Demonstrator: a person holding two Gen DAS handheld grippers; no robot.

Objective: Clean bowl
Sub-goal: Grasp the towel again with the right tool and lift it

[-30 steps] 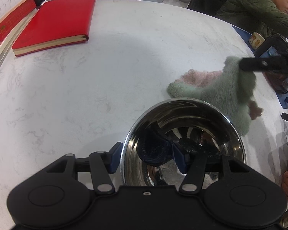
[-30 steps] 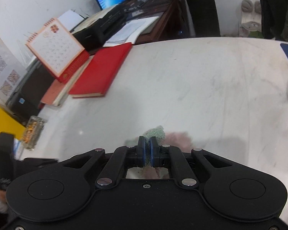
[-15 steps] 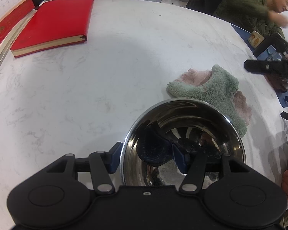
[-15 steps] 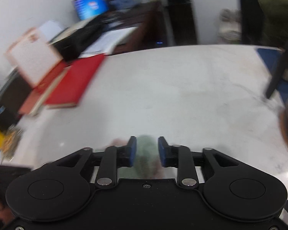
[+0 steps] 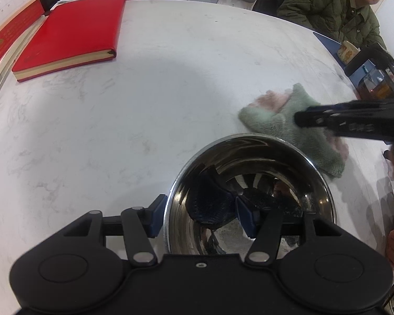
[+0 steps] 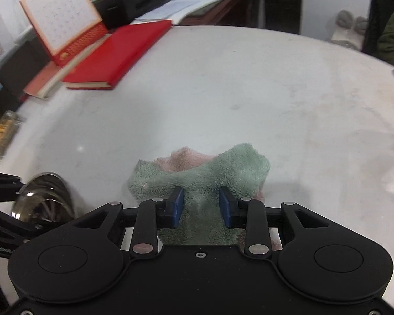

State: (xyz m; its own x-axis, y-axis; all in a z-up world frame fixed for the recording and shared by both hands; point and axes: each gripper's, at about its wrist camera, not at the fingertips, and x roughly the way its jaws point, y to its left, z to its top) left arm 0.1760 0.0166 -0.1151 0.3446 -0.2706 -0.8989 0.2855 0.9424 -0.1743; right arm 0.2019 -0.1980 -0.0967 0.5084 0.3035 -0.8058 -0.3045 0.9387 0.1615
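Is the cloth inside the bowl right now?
No. The cloth lies on the white table beside the steel bowl, outside its rim, under the right gripper.

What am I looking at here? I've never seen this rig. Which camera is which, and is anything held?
A person holds two hand-held grippers, each with a fisheye camera looking along its fingers. The left wrist view shows the left gripper straddling the rim of a steel bowl, one finger outside, one inside. The right wrist view shows the right gripper, jaws just opened, over a green and pink towel lying on the white marble table; towel between the pads, not pinched. A red notebook lies further off.
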